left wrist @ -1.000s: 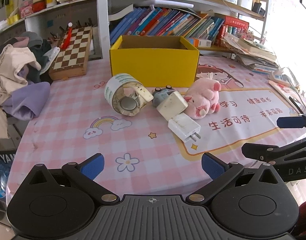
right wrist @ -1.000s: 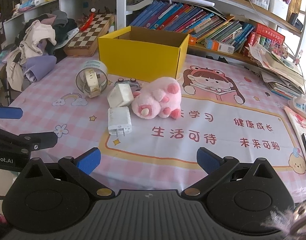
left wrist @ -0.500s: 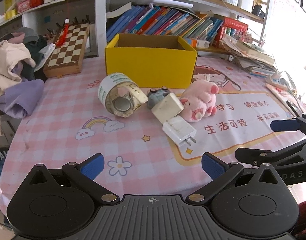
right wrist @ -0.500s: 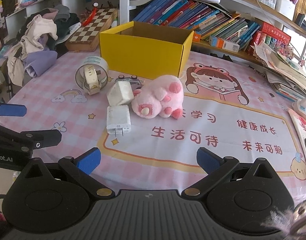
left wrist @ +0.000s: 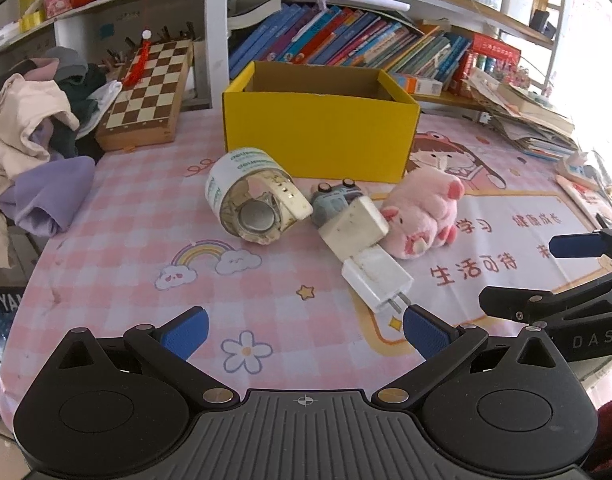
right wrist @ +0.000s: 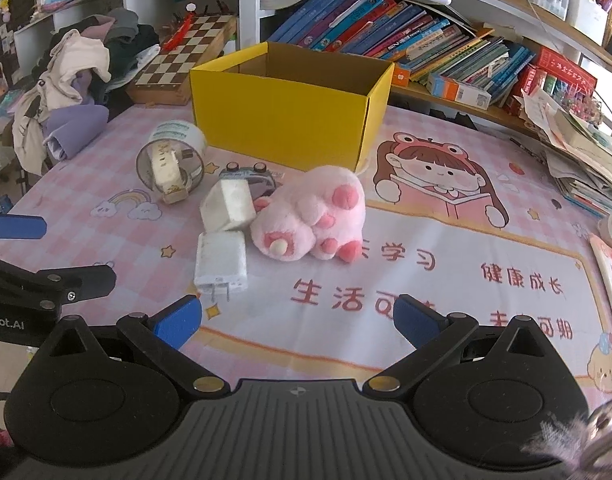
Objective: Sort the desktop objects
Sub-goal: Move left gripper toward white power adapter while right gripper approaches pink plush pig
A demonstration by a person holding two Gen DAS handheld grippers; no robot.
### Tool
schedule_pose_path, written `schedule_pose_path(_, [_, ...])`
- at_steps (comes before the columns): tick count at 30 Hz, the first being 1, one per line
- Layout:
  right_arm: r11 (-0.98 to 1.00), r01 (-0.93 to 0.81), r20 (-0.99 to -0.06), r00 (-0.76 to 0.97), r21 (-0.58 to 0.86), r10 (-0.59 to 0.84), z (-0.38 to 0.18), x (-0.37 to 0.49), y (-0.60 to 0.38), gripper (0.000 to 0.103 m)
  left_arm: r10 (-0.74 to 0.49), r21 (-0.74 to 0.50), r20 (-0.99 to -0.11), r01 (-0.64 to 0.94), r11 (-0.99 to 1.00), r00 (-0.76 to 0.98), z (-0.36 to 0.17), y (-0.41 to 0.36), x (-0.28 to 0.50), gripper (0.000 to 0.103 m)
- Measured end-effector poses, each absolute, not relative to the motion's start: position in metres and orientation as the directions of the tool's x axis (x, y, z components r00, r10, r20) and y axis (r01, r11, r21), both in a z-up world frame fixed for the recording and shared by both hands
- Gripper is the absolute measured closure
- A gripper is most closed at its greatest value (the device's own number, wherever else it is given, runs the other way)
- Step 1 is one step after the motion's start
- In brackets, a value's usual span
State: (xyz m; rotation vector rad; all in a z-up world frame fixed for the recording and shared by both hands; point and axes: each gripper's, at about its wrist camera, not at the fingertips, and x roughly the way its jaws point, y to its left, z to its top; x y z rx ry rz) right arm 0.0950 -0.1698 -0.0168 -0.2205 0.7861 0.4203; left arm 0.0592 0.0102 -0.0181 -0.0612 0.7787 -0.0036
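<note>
Table objects nearer both open-jawed grippers.

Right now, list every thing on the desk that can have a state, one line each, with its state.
yellow box: open on top, upright, nothing visible inside
tape roll: on its side, watch inside it
flat charger: lying flat, unplugged, prongs out
square charger: tilted, leaning on the toy car
plush pig: tipped over
left gripper: open, empty
right gripper: open, empty
</note>
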Motion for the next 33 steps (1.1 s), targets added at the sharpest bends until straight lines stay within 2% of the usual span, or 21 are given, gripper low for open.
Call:
schedule_pose_path(10, [0.87,-0.488,-0.722,0.626,-0.068,0.295,-0.012,0.132,-0.173,0.0,-0.003,-0.089,-0.689,-0.08,0.993,0.725,-0.018,0.008,0.086,0.0])
schedule_pose_path(18, [0.847,-0.525,-0.732,0.61,-0.086,0.304,-0.015,0.162,-0.177,0.0,0.002,-0.109,-0.716,-0.114,0.988,0.699,-0.028,0.001,0.109,0.0])
schedule_pose_path(33, [0.801,-0.599,-0.757,0.521,0.004,0.393,-0.026,0.208,-0.171,0.005,0.068,-0.075,-0.751,-0.187,0.98,0.657,-0.032,-0.003,0.126,0.0])
